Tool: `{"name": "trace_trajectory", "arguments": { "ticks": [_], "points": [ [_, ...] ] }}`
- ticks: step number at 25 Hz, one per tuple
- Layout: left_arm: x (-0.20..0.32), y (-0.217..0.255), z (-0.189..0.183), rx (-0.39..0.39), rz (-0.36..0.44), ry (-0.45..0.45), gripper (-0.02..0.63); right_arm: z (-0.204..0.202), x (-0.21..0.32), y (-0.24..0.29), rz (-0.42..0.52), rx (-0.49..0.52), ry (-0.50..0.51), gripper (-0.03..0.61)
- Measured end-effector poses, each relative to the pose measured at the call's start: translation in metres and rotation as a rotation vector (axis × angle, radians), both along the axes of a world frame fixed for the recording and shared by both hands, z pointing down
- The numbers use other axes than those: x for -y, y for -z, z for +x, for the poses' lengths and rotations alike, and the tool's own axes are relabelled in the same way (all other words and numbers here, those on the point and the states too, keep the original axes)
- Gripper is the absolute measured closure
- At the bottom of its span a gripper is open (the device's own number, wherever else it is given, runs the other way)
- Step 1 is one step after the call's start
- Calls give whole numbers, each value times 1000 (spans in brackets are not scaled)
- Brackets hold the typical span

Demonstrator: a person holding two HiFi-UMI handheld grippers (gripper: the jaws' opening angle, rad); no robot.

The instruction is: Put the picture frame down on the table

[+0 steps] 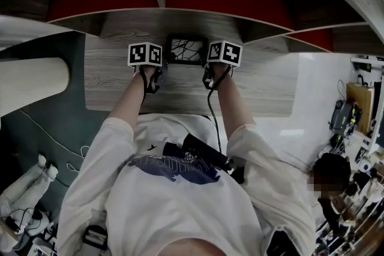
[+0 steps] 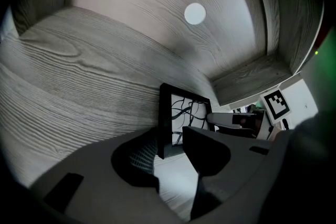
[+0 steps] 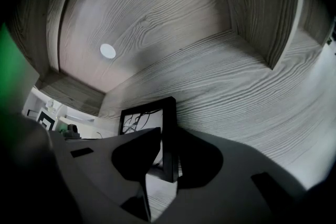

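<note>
The frame [image 1: 186,51] stands upright at the back of the desk [image 1: 270,90]; the left hand-held gripper [image 1: 163,63] clamps its left edge; the right hand-held gripper [image 1: 208,64] clamps its right edge; whether it touches the desk is unclear.

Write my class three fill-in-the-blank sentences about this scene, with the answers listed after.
The picture frame has a ___ border.
The number of grippers clamping it, the left gripper and the right gripper, is ___.
The table shows ___ grain.
Missing words: black; two; wood.
</note>
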State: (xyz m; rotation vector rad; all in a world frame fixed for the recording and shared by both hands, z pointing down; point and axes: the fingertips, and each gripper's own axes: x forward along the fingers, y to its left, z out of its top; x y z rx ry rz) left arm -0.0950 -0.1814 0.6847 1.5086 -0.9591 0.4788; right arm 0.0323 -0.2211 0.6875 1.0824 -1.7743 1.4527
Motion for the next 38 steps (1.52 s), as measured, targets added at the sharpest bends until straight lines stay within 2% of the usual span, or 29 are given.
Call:
{"name": "trace_trajectory", "arguments": {
  "ticks": [3,5,6,10,14,17,20,23,26,29,31,34,38],
  "points": [
    [1,0,1,3,5,-14,462,-1,1,2,-12,47,-29,475],
    [-1,0,2,-6,10,-21,462,-1,1,6,-14,98,-62,412],
    [-1,1,1,-15,13,-20,462,0,1,9,-8,114,-75,402],
    [3,17,-11,-58,67,26,462,19,6,38,65,166,-129,399],
    [11,59,-25,-63,213,70,462,51,9,95,199,272,-227,402],
    [14,103,-34,-2,358,61,462,74,11,151,365,350,-278,424],
    [14,154,-38,82,530,59,462,91,6,202,521,377,-291,461],
    [9,207,-36,166,703,59,463,96,-1,241,661,326,-236,490],
    [2,255,-33,234,891,79,480,91,-5,272,817,224,-127,540],
    [-8,287,-33,321,1027,114,554,85,-10,292,924,144,-56,558],
    [-13,301,-32,387,1089,121,589,82,-12,301,974,101,-28,569],
    [-16,315,-32,465,1149,118,604,76,-14,315,1056,40,18,578],
    [-17,324,-31,493,1194,121,606,67,-16,334,1171,-41,59,578]
  ]
}}
